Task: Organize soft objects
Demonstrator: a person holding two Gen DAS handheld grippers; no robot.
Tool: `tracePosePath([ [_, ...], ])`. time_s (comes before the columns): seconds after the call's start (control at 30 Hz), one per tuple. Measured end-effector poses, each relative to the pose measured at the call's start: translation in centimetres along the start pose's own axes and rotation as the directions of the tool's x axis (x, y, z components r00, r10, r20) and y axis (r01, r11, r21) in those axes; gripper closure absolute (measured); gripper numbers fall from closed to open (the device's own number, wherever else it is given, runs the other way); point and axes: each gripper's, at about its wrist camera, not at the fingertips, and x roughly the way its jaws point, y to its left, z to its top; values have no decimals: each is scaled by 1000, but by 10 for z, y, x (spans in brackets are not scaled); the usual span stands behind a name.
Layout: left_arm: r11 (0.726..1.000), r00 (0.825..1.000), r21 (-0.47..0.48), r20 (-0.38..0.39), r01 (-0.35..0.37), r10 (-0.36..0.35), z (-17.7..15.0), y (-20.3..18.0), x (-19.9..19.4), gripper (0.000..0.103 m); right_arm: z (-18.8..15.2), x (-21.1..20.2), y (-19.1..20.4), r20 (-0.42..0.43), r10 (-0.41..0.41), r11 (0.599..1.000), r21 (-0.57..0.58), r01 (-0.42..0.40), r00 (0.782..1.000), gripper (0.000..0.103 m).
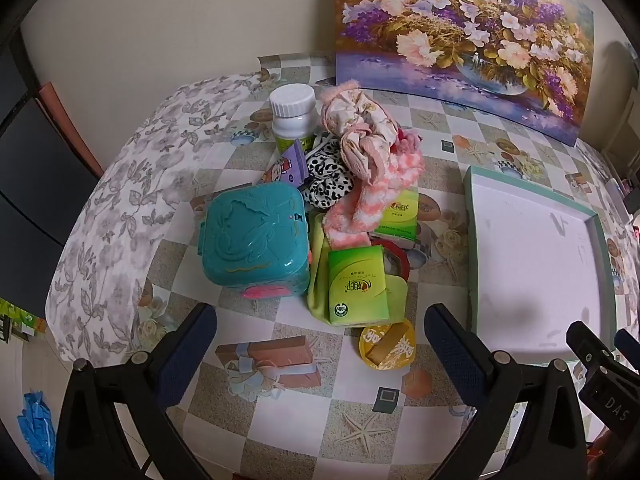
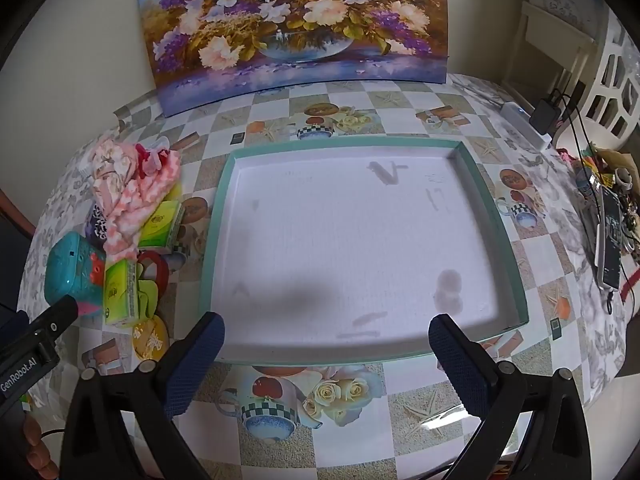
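Both tools hover with fingers spread wide and nothing between them: the left tool (image 1: pixel 320 332) above a checkered, picture-printed tabletop (image 1: pixel 288 420), the right tool (image 2: pixel 326 340) over the near rim of a shallow white tray with a teal border (image 2: pixel 224 184). Left of the tray, a fuzzy pink-and-white striped sock (image 1: pixel 372 196), a floral pink cloth bundle (image 1: pixel 356 128) and a black-and-white spotted fabric (image 1: pixel 328 176) lie heaped among green tissue packs (image 1: pixel 356 288), a teal plastic box (image 1: pixel 256 240) and a white-capped bottle (image 1: pixel 292 116).

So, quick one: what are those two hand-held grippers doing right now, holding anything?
Left hand-held gripper: open, holding nothing, above the table beside the pile.
Right hand-held gripper: open, holding nothing, over the tray.
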Motion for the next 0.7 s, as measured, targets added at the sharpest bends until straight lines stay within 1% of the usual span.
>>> tracePosePath([
  [0.27, 1000, 1000, 0, -2, 1, -1, 0, 0, 0, 0, 7, -1, -9, -1, 0, 1000, 0, 0, 1000, 0],
  [0.47, 1000, 1000, -5, -6, 1, -1, 0, 0, 0, 0, -10, 5, 10, -6, -1, 1000, -6, 1, 1000, 0],
  [0.53, 1000, 1000, -13, -12, 1, -1, -1, 1, 1, 0, -6, 10, 13, -4, 4, 1000, -11, -4, 1000, 0],
  [0.57, 1000, 1000, -22, -17, 0, -1, 0, 4, 6, 0, -3, 8, 11, -4, 13, 1000, -20, -13, 1000, 0],
  [0.7, 997, 999, -68, -27, -37, 35, -1, 13, 8, 0, -5, 15, 34, -47, 110, 990, -89, -114, 993, 0],
])
